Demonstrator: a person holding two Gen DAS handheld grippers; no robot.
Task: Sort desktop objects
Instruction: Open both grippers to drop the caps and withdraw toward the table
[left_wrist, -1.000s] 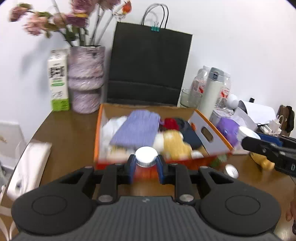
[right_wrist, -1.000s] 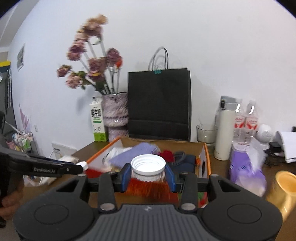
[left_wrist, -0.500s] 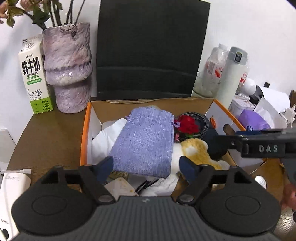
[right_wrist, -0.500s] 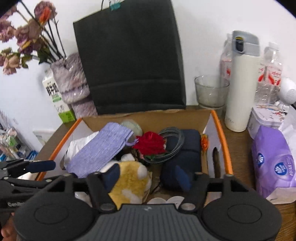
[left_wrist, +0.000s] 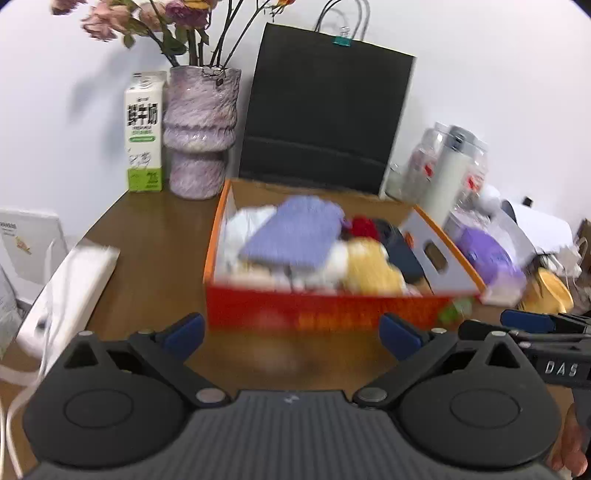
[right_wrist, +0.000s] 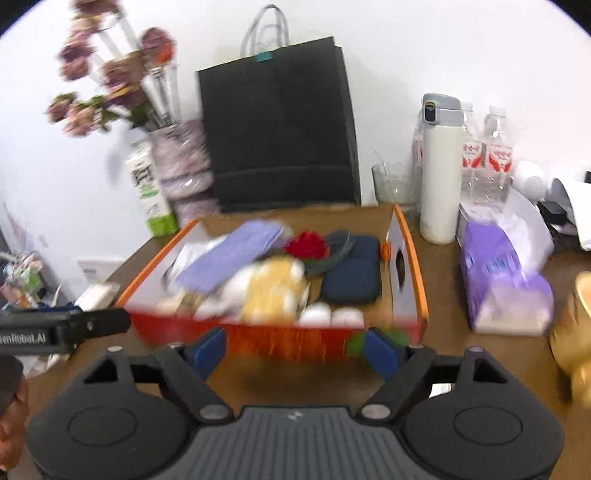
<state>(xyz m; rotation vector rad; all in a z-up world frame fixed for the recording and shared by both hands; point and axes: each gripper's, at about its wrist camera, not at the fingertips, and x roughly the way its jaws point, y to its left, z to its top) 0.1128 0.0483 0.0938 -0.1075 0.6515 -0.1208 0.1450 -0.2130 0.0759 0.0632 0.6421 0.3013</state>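
Left wrist view: left gripper (left_wrist: 291, 334) fingers were seen opening wide, nothing between them; right gripper (right_wrist: 295, 349) fingers likewise opening, empty. Orange box (right_wrist: 417, 266) sat on the surface (left_wrist: 155, 236), filled with soft, light goods: purple pouch (right_wrist: 225, 254), yellow plush (right_wrist: 273, 291). A pinch at the pouch's edge was judged best.

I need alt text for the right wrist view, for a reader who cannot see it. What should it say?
The right gripper, jaws opening and nothing between them, hangs before an orange box full of small things on a wooden table. A black bag, a vase and a white flask stand behind.
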